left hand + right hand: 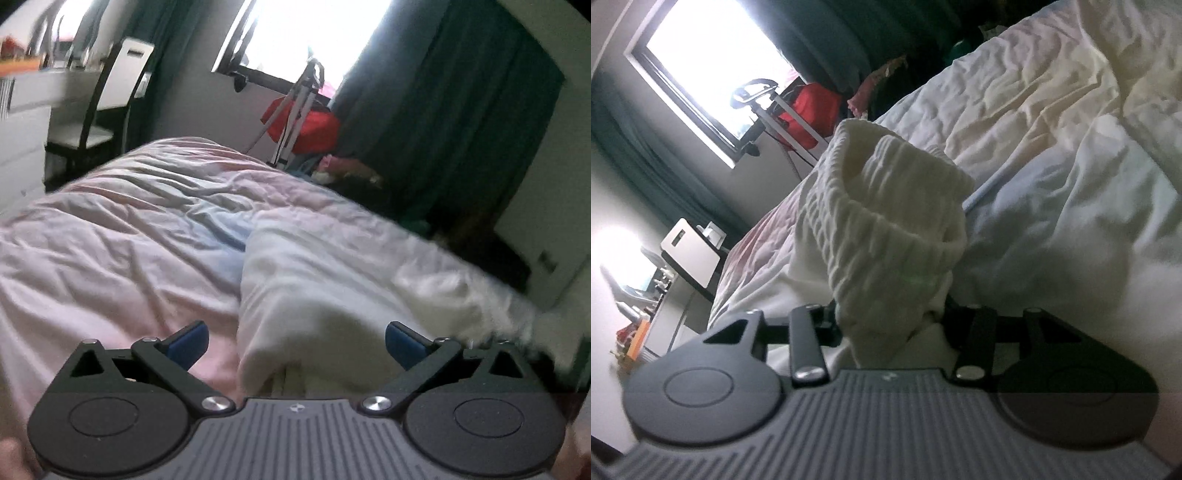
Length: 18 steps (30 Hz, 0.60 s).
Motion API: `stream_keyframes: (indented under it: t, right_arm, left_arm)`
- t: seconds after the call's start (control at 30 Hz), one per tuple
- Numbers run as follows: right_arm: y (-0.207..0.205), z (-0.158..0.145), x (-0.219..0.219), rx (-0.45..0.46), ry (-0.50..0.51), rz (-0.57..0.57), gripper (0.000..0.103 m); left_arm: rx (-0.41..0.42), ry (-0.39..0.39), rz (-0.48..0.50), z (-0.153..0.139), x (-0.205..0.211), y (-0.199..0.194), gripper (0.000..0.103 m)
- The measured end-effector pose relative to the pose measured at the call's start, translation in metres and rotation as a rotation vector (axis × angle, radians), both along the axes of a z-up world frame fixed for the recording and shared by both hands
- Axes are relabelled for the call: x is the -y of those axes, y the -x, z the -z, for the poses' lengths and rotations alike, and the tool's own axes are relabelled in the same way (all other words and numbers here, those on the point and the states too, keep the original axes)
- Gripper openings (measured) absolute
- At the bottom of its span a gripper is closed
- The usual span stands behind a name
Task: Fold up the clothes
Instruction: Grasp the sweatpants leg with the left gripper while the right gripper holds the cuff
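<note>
A white garment (314,295) lies on the pink bedcover (110,258), running from between my left fingers out to the right. My left gripper (295,345) is open, its blue pads (188,343) apart on either side of the garment's near folded end, not pinching it. In the right wrist view my right gripper (892,321) is shut on the garment's ribbed cuff (886,221), which stands up in a bunch in front of the camera. The right fingertips are hidden by the cloth.
A dark chair (99,110) and white desk stand at the far left. A tripod (295,110) with red cloth (314,125) stands under the window, beside dark curtains (443,110). The rumpled bedcover also shows in the right wrist view (1052,129).
</note>
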State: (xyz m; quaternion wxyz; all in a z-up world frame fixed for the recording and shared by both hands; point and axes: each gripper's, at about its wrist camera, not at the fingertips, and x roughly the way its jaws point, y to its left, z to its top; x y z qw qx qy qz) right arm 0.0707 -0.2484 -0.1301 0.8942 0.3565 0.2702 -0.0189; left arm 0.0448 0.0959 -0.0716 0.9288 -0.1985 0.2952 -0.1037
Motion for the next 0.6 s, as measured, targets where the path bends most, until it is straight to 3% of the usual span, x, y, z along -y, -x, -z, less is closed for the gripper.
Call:
stream_keyframes:
  t: [0.1,0.27,0.33,0.43,0.6]
  right_arm:
    - [0.001,-0.001,0.000,0.001,0.006,0.002,0.051]
    - [0.004,-0.001,-0.002,0.002,0.006,0.005,0.051]
    - [0.004,-0.001,-0.003,0.002,0.007,0.006,0.051]
    - [0.004,-0.001,-0.003,0.003,0.007,0.004,0.051]
    - [0.006,0.001,0.000,0.001,-0.014,0.003,0.051]
  left_arm:
    - [-0.103,0.154,0.012,0.013,-0.010,-0.036,0.102]
    - [-0.242,0.315,-0.022,0.048,-0.025,-0.069,0.102]
    - [-0.293,0.419,-0.011,0.061,-0.030,-0.076,0.102]
    - [-0.291,0.391,-0.008,0.063,-0.026,-0.083,0.096]
    - [-0.282,0.290,0.008,0.064,-0.016,-0.086,0.077]
